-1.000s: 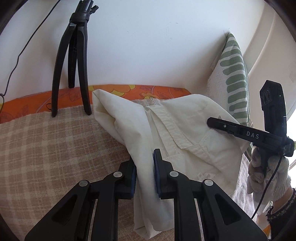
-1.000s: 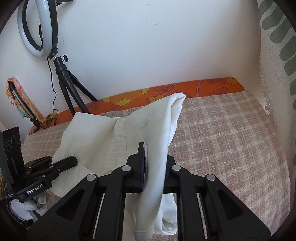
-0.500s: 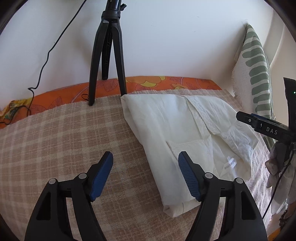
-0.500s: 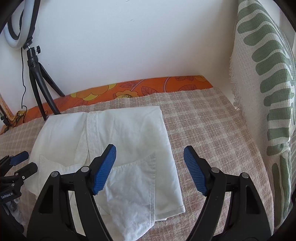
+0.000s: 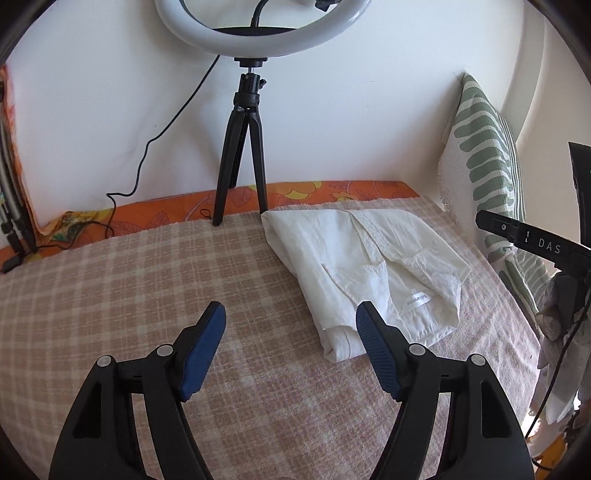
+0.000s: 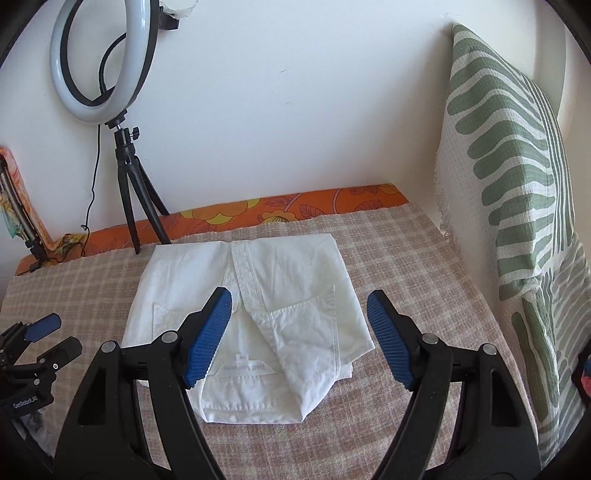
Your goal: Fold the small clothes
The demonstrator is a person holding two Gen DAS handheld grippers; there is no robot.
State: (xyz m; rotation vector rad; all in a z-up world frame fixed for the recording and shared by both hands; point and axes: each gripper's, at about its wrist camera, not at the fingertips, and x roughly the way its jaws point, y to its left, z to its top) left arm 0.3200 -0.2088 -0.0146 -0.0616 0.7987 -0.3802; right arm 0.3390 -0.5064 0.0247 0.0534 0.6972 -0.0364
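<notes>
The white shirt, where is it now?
The white shirt lies folded on the checked blanket, just right of the tripod, free of both claws.

Both wrist cameras look obliquely down along their own blue-padded fingers, facing the ring light [image 5: 255, 33] at the wall. The left view sits nearer it, almost head-on; the right view sees it [image 6: 99, 62] far left. Both share the folded white garment [image 5: 365, 266] [image 6: 255, 302] below it.

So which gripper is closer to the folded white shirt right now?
Right. The right gripper hangs open directly above the folded white shirt; the left gripper is open off its edge, mostly over the checked blanket.
</notes>
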